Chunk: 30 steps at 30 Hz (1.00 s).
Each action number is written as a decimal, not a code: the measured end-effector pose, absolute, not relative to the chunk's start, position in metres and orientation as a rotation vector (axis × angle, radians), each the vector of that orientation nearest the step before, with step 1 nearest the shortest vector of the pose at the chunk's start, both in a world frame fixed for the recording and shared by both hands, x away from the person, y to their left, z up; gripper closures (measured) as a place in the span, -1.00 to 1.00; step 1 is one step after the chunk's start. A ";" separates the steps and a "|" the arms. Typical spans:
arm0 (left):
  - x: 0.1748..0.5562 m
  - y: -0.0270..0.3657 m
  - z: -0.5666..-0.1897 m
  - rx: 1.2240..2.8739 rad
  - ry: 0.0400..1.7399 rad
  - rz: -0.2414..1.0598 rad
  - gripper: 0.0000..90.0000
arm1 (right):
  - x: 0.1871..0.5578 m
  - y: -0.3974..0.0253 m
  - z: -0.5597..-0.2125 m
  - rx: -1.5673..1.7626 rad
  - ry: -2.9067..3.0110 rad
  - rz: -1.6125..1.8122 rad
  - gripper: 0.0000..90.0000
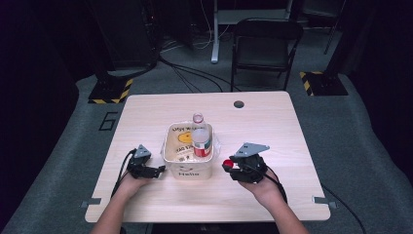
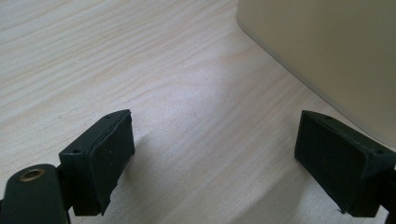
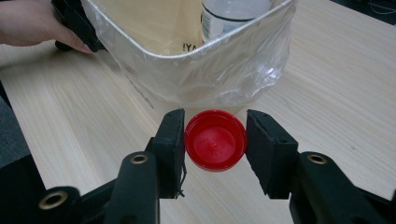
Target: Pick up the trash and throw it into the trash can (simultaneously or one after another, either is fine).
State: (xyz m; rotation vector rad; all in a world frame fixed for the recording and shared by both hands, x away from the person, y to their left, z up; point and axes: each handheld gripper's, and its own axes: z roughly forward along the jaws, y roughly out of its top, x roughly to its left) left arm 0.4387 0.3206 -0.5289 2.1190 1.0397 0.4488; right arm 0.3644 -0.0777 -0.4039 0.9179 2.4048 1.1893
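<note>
Pale wood-grain table (image 1: 146,195) carries the work. Nearest, the right gripper (image 3: 215,140) pinches a red bottle cap (image 3: 215,140) by its rim, inside facing the camera; it looks light, stiff and slick, so edge-on squeezing suits it. Beyond sits a bag-lined bin (image 3: 196,74) holding an uncapped bottle (image 1: 200,136). On the bin's far side, the left gripper (image 2: 215,154) rests with jaws spread, empty.
</note>
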 end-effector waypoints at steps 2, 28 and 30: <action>0.439 0.321 -0.529 2.119 1.040 0.449 -0.74 | 0.365 -0.077 -0.401 0.912 2.403 1.189 0.28; 0.439 0.321 -0.529 2.117 1.038 0.449 -0.74 | 0.378 -0.058 -0.361 0.849 2.406 1.225 0.28; 0.439 0.321 -0.529 2.117 1.038 0.449 -0.74 | 0.380 -0.055 -0.361 0.832 2.407 1.226 0.28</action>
